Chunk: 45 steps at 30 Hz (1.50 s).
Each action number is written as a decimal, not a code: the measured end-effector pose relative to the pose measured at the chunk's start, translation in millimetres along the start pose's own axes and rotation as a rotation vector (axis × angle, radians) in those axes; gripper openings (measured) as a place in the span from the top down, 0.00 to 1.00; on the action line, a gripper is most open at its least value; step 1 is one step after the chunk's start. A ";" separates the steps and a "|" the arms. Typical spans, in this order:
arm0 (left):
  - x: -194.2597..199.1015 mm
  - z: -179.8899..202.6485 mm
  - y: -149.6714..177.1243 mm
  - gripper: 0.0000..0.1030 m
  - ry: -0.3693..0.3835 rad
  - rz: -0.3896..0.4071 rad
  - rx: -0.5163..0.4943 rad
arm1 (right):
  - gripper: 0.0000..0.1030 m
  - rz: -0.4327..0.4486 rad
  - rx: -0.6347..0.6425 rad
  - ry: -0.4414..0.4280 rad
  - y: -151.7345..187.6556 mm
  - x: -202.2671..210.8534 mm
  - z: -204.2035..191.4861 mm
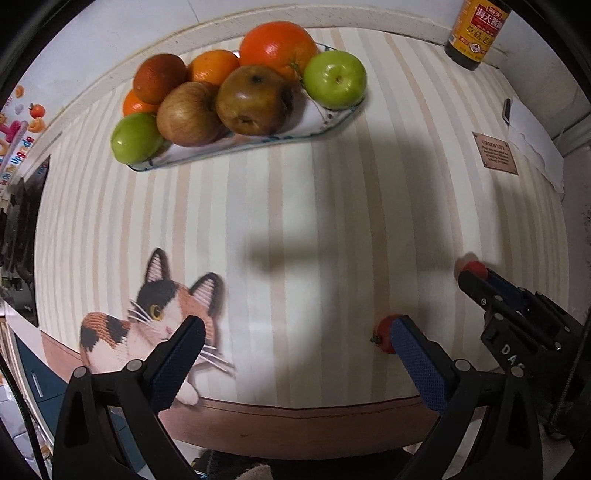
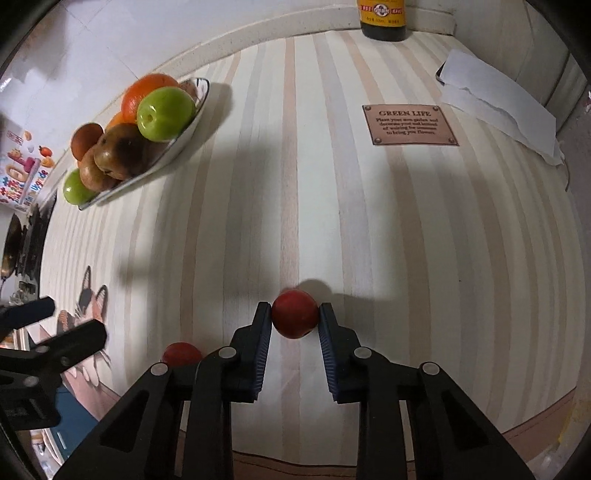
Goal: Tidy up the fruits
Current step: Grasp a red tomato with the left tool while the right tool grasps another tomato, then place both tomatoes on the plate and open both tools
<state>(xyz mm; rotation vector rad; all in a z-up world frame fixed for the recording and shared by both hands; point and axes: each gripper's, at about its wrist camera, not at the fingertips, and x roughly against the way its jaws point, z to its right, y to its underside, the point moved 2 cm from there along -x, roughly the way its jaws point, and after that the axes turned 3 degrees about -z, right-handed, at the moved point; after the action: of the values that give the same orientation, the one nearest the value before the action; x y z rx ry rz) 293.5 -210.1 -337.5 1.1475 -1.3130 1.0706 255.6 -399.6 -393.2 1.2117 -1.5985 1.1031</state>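
My right gripper [image 2: 294, 314] is shut on a small red fruit [image 2: 294, 313] that rests on the striped tablecloth, one pad pressing on each side of it. The left wrist view shows that same grip at its right edge, right gripper [image 1: 476, 275] on the red fruit [image 1: 474, 266]. A second small red fruit [image 1: 383, 332] [image 2: 181, 353] lies near the table's front edge, half hidden behind my left gripper's right finger. My left gripper [image 1: 295, 325] [image 2: 77, 318] is open wide above the cloth with nothing between its fingers. A patterned plate [image 1: 325, 122] [image 2: 184, 136] at the back left holds oranges, green apples and brown fruits.
A dark sauce bottle [image 1: 476, 33] [image 2: 382, 18] stands at the back right by the wall. White paper [image 1: 532, 144] [image 2: 498, 107] lies along the right edge beside a brown "GREEN LIFE" patch [image 2: 408, 124]. A cat print [image 1: 155, 314] marks the cloth's front left corner.
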 end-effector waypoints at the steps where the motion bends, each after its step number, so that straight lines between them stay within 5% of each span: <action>1: -1.5 1.5 1.7 0.00 0.011 -0.005 -0.001 | 0.73 0.008 -0.002 -0.005 0.3 3.1 2.0; 10: -13.2 42.1 11.6 0.03 0.167 -0.042 -0.108 | 0.73 0.046 -0.038 -0.027 8.0 31.9 24.5; 21: -45.5 75.4 8.7 0.71 0.186 -0.087 -0.171 | 0.73 0.035 -0.072 -0.020 21.2 33.1 43.6; 35: -0.4 18.4 -13.5 0.72 0.236 0.033 -0.060 | 0.73 0.066 -0.054 -0.065 9.0 44.8 29.5; 45: 59.5 -62.4 -59.7 0.72 0.275 0.173 0.109 | 0.73 0.097 0.047 -0.211 -40.2 44.5 -40.2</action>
<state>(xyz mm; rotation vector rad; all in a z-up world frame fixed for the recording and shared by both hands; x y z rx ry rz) 361.6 -160.5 -275.0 0.9382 -1.1622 1.3886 290.3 -378.3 -333.6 1.3296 -1.8163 1.1080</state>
